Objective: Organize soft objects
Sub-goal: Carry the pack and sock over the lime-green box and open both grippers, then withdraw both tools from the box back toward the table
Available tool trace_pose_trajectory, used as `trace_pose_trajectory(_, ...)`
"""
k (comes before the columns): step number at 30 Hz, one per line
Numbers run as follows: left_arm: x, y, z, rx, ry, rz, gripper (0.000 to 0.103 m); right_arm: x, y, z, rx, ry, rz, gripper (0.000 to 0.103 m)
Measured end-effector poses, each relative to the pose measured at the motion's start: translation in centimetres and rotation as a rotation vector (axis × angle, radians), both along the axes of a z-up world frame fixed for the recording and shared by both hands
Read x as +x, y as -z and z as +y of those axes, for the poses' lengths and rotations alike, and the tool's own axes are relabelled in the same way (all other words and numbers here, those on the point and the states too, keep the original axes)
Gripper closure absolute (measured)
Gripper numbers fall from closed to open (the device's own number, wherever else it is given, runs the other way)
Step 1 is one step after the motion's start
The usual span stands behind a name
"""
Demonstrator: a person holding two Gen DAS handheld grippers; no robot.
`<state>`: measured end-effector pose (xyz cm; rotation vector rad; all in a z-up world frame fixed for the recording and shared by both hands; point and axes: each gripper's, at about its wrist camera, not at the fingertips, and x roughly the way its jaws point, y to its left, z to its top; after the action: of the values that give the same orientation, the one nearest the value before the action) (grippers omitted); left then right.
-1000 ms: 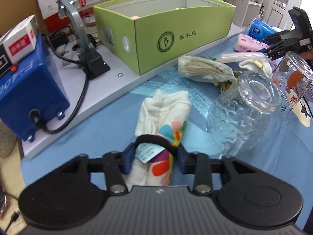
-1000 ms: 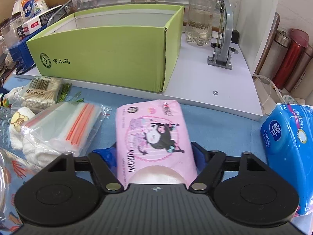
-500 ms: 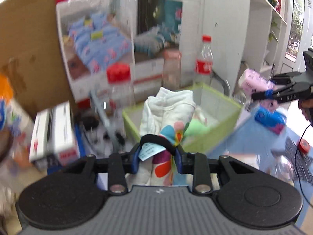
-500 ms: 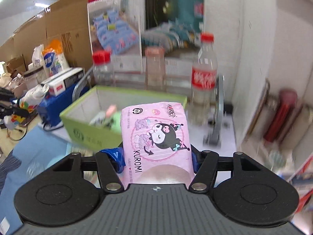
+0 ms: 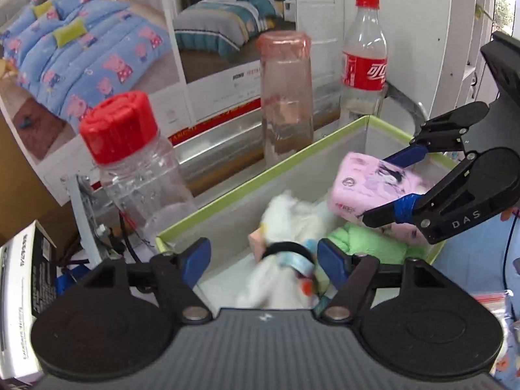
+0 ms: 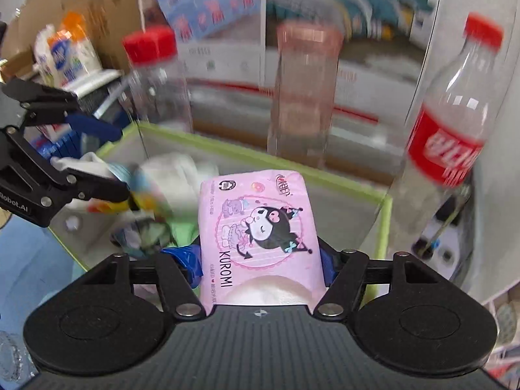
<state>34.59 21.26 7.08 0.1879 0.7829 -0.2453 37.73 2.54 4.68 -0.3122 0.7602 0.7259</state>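
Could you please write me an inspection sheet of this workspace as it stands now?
Surface: blue cloth beside the box.
Job's things: green box holds a green cloth; white socks over it.
Clutter: cola bottle, red-capped jar, pink tumbler.
Grippers: left gripper jaws apart around the socks; right gripper shut on the pink tissue pack.
Cables: black wire.
Surroundings: bedding poster.
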Motion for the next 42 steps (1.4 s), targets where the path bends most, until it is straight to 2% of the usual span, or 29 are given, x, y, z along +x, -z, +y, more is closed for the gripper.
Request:
trace_pose_trajectory(2,-0.3,-0.1,0.0,0.005,-0.001,-0.005,0.03,-0.3,0.3,0.1,0.029,-0.002,-0.007,0.048)
trace_pose_trajectory(6,-1.2,-0.8,0.0,0.008,-0.015,-0.04,0.028,-0.8,-1.5,-1.0,0.134,0.037,-0.052,0.046)
trace_pose_trajectory(9,-2.4,-1.6,-0.2,0.019,-0.027,-0.066,0.028,-1.5,-3.0,-1.9,0.155,0.055,-0.09,0.044)
trace_pose_trajectory(13,-5.2,-3.2,-0.5,0.013,-0.046,-0.111,0.027,-3.1,-4.2,-3.4,0.15,0.074,-0.084,0.044)
trace_pose_trajectory(17,-8.6,-4.6,-0.9,0.004,-0.08,-0.159,0.022,-6.6,-5.0,-5.2,0.156,0.107,-0.112,0.043)
trace_pose_trajectory(19,-10.6,-5.2,-1.2,0.01,-0.107,-0.188,0.011,-8.5,-5.2,-6.2,0.174,0.117,-0.116,0.043)
trace_pose_trajectory(20,-11.6,-5.4,-1.4,0.014,-0.12,-0.206,0.009,-9.4,-5.3,-6.7,0.182,0.121,-0.119,0.043)
trace_pose_trajectory(24,-15.8,-5.7,-2.1,0.015,-0.163,-0.252,0.009,-14.0,-5.3,-8.7,0.221,0.137,-0.138,0.042)
trace_pose_trajectory(28,-19.7,-5.5,-2.5,-0.026,-0.225,-0.283,0.009,-18.0,-4.6,-9.7,0.225,0.136,-0.155,0.041)
trace_pose_trajectory(33,-24.3,-4.1,-2.4,-0.097,-0.344,-0.279,0.009,-22.1,-3.5,-10.0,0.182,0.129,-0.227,0.04)
trace_pose_trajectory(36,-26.3,-2.6,-2.1,-0.13,-0.41,-0.256,0.009,-22.4,-2.6,-9.7,0.146,0.107,-0.208,0.04)
trace_pose_trajectory(39,-27.7,-1.0,-1.5,-0.124,-0.476,-0.218,0.009,-21.9,-1.8,-9.3,0.104,0.082,-0.18,0.04)
trace_pose_trajectory(42,-27.7,-0.1,-0.9,-0.095,-0.491,-0.184,0.009,-20.6,-1.4,-9.1,0.095,0.075,-0.154,0.04)
